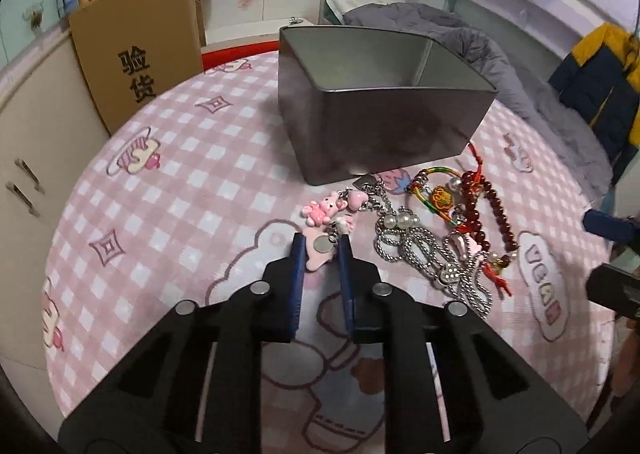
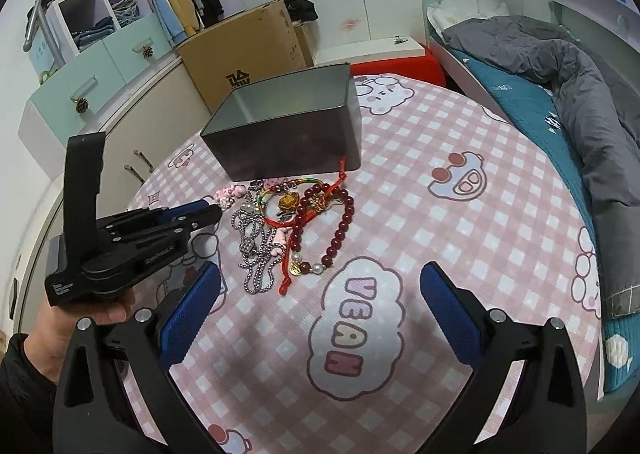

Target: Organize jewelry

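A pile of jewelry lies on the pink checked cloth in front of an open grey metal tin. It holds a pink bear keychain, a silver chain with pearls, a multicolour cord bracelet and a dark red bead bracelet. My left gripper is shut on the keychain's flat pink charm at the pile's left edge. In the right wrist view the left gripper reaches in from the left. My right gripper stands open over bare cloth, short of the bead bracelet and the tin.
A cardboard box leans behind the table at the left, beside low cabinets. A bed with a grey duvet runs along the right. A blue and yellow jacket hangs at the far right. A hand holds the left gripper.
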A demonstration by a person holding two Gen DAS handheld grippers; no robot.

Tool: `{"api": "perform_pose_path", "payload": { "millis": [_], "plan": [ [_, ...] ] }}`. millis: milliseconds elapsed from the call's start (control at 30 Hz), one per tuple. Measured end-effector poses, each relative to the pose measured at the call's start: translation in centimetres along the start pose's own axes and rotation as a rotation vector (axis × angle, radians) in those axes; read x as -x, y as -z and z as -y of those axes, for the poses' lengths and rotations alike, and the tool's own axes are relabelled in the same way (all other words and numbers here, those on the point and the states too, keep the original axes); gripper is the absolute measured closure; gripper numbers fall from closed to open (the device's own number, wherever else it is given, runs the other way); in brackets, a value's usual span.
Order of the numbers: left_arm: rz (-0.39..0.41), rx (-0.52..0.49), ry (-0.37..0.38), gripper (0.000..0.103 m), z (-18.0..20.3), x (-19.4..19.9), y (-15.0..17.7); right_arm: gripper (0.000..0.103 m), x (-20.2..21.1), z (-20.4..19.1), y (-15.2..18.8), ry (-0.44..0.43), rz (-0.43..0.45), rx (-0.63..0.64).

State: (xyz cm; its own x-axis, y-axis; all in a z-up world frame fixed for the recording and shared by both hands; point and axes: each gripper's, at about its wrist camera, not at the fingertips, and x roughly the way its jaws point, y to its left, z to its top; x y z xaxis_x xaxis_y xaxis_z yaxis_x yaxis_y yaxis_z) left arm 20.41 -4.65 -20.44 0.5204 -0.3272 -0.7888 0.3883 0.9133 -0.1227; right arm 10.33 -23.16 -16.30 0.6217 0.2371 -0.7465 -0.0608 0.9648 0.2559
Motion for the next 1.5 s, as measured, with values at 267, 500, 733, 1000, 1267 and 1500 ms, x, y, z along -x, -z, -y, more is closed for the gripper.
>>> {"api": "perform_pose_path", "payload": {
  "millis": [267,500,733,1000,1267,1500],
  "plan": [
    [0.009,0.041,0.019,0.087,-1.0,1.5,1.2,0.027,-2.7,-2.3,-2.3,-0.07,0.001,0.112],
    [0.034,0.06,0.015,0.087,-1.9,3.5,1.7,0.061,-7.2,-5.8,-4.0,-0.056,-0.069,0.335],
    [0.035,0.067,0.02,0.087,-2.2,3.8,1.7,0.101,-8.4,-5.4,-3.8,-0.042,-0.121,0.387],
    [0.072,0.049,0.037,0.087,-1.5,5.5,0.6,0.101,-1.5,-1.1,-6.0,-0.326,0.005,0.11],
    [0.124,0.023,0.05,0.087,-0.5,7.5,-1.2,0.101,1.6,0.1,-7.8,-0.425,0.07,0.025],
    [0.148,0.003,0.056,0.087,0.1,8.6,-2.0,0.101,2.8,0.6,-8.3,-0.45,0.1,0.001]
  ]
}}
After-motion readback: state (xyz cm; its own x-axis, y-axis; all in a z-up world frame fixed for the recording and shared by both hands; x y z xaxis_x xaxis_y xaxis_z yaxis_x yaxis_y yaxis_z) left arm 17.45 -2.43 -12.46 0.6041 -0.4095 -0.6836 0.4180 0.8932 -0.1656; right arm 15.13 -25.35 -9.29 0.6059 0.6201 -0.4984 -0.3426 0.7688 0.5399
